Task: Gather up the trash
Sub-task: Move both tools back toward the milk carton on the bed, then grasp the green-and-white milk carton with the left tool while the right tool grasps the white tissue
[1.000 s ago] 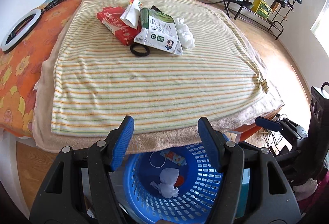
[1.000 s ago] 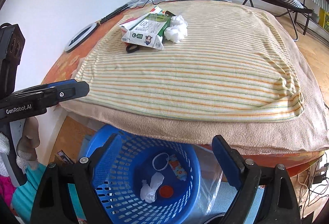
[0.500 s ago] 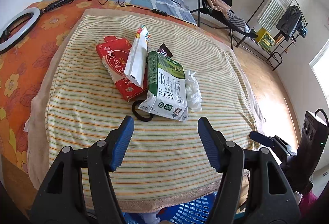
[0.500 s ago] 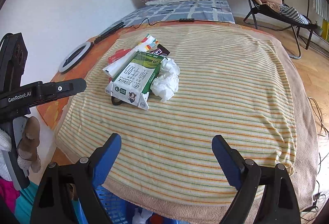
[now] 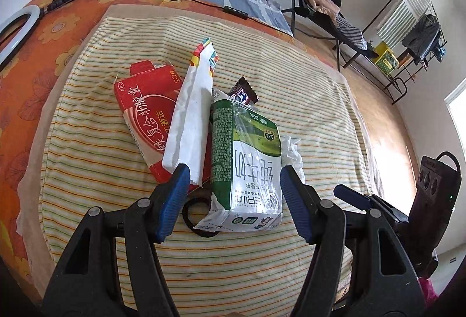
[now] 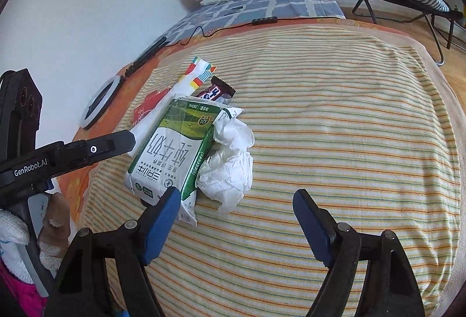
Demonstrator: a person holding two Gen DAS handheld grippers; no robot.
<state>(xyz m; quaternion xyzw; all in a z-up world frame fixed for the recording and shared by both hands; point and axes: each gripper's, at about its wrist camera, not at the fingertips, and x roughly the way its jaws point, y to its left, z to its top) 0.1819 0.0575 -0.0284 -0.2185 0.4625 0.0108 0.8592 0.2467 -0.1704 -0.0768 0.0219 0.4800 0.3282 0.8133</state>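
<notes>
While trash lies piled on the bed, I bring both tools close.
My left hand-held gripper [image 5: 231, 188] stands wide open, empty, framing the milk carton [image 5: 247, 168]; the right hand-held gripper [image 6: 236, 209], also open, faces the crumpled tissue [image 6: 230, 168].

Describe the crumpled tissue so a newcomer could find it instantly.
Start at the striped yellow blanket covering the bed, then find the small heap of trash on it. The crumpled tissue lies against the long side of the green-and-white milk carton, on the side away from the red box. It is the only plain white, wadded, unprinted piece there.
</notes>
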